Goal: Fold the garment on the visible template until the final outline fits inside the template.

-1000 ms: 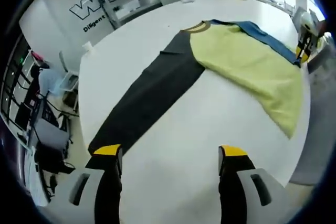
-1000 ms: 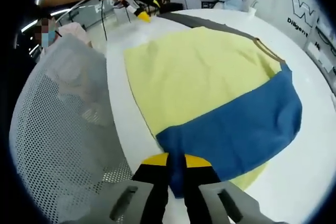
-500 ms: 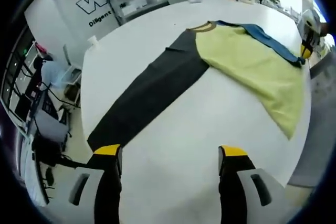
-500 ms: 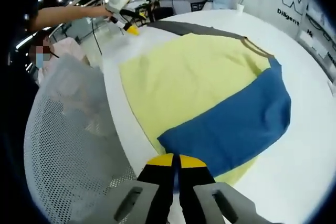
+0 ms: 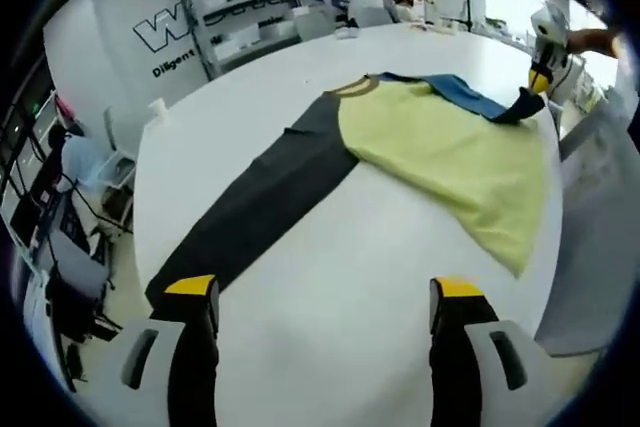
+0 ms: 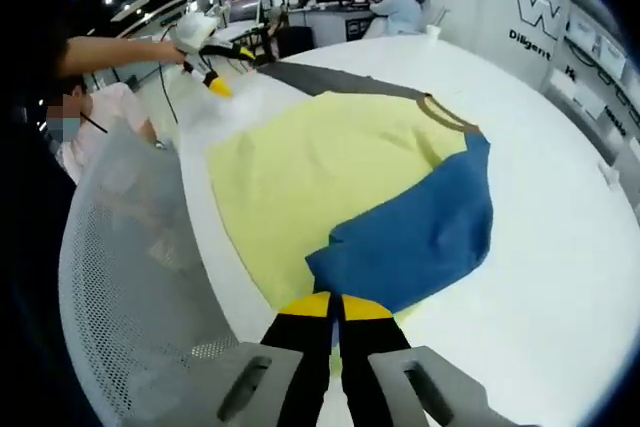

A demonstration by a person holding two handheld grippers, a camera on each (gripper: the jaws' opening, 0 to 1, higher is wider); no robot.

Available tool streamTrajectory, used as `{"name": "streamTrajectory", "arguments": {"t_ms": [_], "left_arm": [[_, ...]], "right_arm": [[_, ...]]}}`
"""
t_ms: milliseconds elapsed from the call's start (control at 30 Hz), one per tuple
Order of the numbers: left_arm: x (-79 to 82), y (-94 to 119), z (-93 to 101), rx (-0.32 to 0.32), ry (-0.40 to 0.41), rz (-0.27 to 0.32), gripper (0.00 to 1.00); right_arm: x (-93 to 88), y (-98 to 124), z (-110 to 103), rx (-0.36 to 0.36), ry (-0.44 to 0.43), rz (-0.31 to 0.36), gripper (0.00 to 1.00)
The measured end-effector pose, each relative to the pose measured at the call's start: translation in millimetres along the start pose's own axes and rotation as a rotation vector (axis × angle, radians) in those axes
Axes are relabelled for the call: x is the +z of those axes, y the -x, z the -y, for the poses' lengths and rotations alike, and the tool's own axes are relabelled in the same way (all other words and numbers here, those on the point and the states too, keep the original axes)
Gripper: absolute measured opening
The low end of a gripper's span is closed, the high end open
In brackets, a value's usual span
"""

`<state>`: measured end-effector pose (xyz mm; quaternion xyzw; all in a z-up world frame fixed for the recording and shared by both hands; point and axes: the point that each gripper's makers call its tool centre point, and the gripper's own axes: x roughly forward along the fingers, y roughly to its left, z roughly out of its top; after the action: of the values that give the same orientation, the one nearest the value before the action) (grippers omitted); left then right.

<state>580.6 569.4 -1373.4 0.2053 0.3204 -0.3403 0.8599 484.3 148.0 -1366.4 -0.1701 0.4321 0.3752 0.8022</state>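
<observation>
Your left gripper [image 5: 318,292] hangs released at the bottom of the left gripper view, its two yellow-tipped jaws spread wide apart above bare white table [image 5: 330,277], grasping nothing. The shirt [image 5: 440,147] lies spread across the middle of that frame: a yellow body at centre right, a dark sleeve [image 5: 265,202] stretching down to the lower left toward the table's edge, and a blue sleeve [image 5: 455,97] folded across the upper right. At the upper right edge your right gripper [image 5: 535,82] meets the blue cloth's tip.

In the right gripper view, your right gripper [image 6: 338,305] is clenched at bottom centre, its jaws pressed together on the corner of the blue sleeve [image 6: 415,237], which drapes over the yellow shirt [image 6: 310,177] in the middle of the frame. The dark sleeve [image 6: 320,77] runs toward the upper centre. Your left gripper [image 6: 215,82] shows at upper left, held by a hand [image 6: 185,32]. A white mesh chair back [image 6: 130,277] fills the lower left.
</observation>
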Motion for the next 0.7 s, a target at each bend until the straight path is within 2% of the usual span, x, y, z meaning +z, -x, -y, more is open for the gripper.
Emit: {"name": "streamTrajectory", "arguments": {"t_ms": [100, 233, 300, 333, 400, 600, 700], "left_arm": [[2.9, 2, 9.9, -0.03, -0.009, 0.016, 0.91], [2.2, 1, 26.5, -0.084, -0.039, 0.014, 0.92], [6.2, 3, 31.0, -0.099, -0.034, 0.034, 0.92], [12.7, 4, 38.6, -0.134, 0.002, 0.069, 0.93], [14.2, 6, 38.9, -0.133, 0.015, 0.074, 0.98], [21.9, 12, 53.6, -0.17, -0.01, 0.138, 0.99], [22.0, 12, 58.6, -0.176, -0.023, 0.142, 0.99]], "right_arm": [[4.3, 7, 9, -0.011, -0.029, 0.025, 0.0], [6.4, 13, 23, -0.03, -0.018, 0.009, 0.0], [11.9, 18, 30, -0.04, -0.019, 0.02, 0.0], [15.1, 22, 34, -0.052, -0.017, 0.025, 0.0], [19.6, 29, 41, -0.067, -0.017, 0.033, 0.0], [30.1, 48, 64, -0.108, -0.031, 0.06, 0.0], [33.9, 56, 73, -0.123, -0.052, 0.077, 0.0]]}}
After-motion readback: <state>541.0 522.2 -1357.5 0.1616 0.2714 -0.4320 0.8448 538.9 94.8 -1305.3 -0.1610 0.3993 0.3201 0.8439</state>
